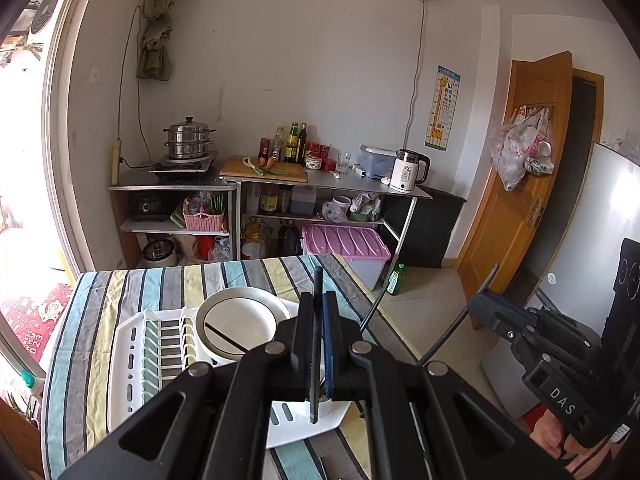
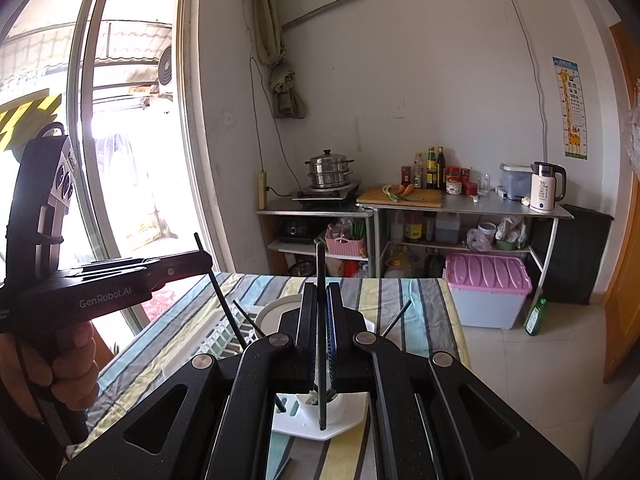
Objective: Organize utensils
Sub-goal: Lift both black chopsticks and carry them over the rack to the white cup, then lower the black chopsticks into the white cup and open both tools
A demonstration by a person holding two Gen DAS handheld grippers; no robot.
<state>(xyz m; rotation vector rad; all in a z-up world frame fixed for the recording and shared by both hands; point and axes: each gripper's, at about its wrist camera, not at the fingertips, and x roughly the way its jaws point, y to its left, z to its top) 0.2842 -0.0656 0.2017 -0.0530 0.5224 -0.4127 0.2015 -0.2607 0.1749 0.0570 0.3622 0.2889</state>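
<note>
Chopstick in left tool
</note>
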